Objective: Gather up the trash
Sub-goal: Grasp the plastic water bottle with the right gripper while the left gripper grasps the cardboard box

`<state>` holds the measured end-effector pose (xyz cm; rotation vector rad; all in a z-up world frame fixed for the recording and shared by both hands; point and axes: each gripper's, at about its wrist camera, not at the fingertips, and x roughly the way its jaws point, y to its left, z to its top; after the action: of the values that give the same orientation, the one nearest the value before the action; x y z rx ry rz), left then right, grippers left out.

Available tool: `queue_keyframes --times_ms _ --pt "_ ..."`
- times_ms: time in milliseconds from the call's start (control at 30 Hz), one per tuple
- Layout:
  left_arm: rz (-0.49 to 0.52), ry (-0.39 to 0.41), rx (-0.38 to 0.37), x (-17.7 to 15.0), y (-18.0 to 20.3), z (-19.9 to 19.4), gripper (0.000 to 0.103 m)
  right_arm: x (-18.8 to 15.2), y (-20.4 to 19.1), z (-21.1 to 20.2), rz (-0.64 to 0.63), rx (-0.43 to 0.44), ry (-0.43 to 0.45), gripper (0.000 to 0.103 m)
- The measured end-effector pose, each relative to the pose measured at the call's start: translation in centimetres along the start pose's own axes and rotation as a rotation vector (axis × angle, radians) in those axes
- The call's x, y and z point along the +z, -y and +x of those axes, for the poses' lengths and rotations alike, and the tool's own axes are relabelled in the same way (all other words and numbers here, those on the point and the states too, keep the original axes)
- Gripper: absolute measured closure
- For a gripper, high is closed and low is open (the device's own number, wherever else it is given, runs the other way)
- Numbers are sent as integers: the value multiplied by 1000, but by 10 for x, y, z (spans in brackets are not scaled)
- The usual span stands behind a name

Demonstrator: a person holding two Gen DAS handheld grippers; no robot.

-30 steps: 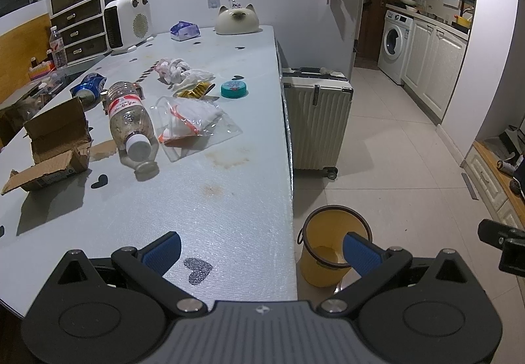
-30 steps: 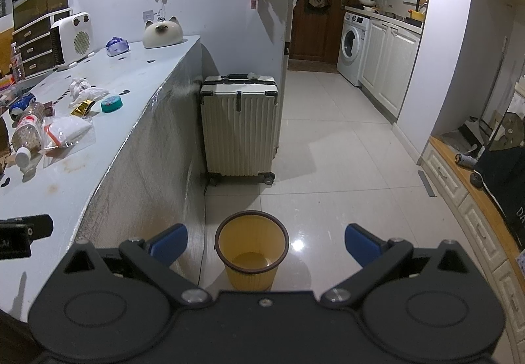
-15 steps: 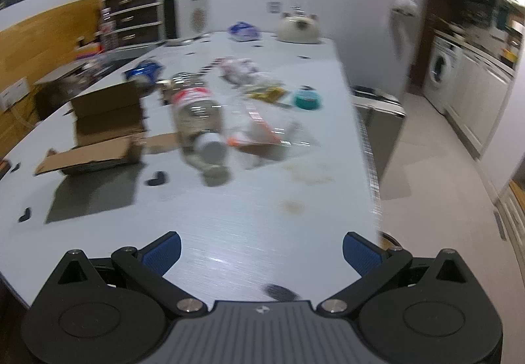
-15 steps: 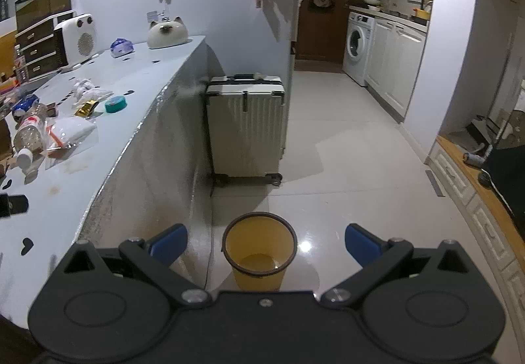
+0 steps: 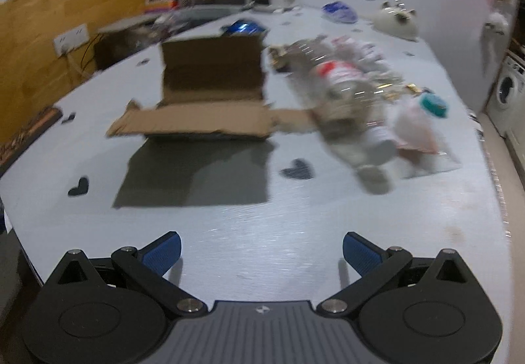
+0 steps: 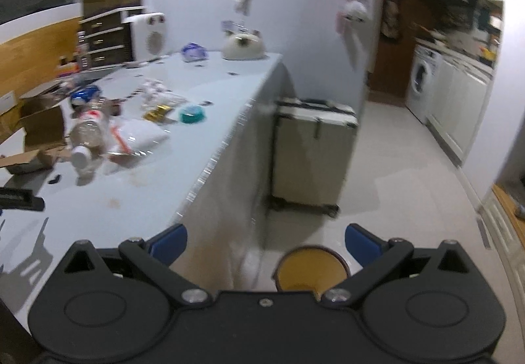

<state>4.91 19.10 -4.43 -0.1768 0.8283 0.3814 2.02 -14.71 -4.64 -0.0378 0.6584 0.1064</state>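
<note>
Hovering wide open and empty, left gripper [image 5: 261, 247] and right gripper [image 6: 265, 239]; facing light, crushable, probably slippery plastic bottle [image 5: 347, 101], best gripped mid-body

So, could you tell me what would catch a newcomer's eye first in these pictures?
Probably the opened brown cardboard box on the pale grey table, straight ahead of the left gripper, whose jaws are open and empty. Just right of it a clear plastic bottle with a red-and-white label lies on its side among wrappers. On the floor below the right gripper stands a yellow waste bin.
</note>
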Motion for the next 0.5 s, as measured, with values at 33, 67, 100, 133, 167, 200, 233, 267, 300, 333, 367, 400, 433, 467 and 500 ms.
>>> queue_keyframes --times_ms 33,67,100,133,167,200,233,267,300,333,367,400,433,467,500 --pt "-10 -8 4 0 -6 4 0 5 -7 3 -17 15 12 0" --pt "-5 5 19 1 -9 5 0 8 -13 6 -26 25 23 0" --pt "-4 6 25 1 -13 7 0 12 -19 9 -31 36 38 0" --pt "-6 10 25 2 -17 7 0 18 -24 11 -32 51 55 0" --pt "-10 14 22 2 -21 7 0 23 -31 15 -33 68 70 0" --pt "-13 18 19 3 -25 8 0 28 -37 18 -33 92 85 0" --pt "-13 24 22 4 -30 9 0 34 -42 22 -29 137 96 0" --pt "-12 26 30 4 -32 12 0 39 -46 27 -20 185 98 0" --pt "-10 30 39 4 -36 12 0 44 -50 32 -10 229 97 0" --pt "-18 37 32 4 -42 13 0 49 -55 37 4 265 97 0" --pt "-26 44 20 5 -46 13 0 53 -62 42 9 277 105 0" --pt "-38 60 -9 5 -53 13 0 58 -69 47 8 285 120 0" --pt "-50 77 -42 5 -59 13 0 60 -77 50 4 288 134 0" --pt "-60 86 -70 6 -63 15 0 64 -84 55 0 292 148 0" --pt "-81 95 -105 6 -70 13 0 66 -90 59 -1 301 161 0"
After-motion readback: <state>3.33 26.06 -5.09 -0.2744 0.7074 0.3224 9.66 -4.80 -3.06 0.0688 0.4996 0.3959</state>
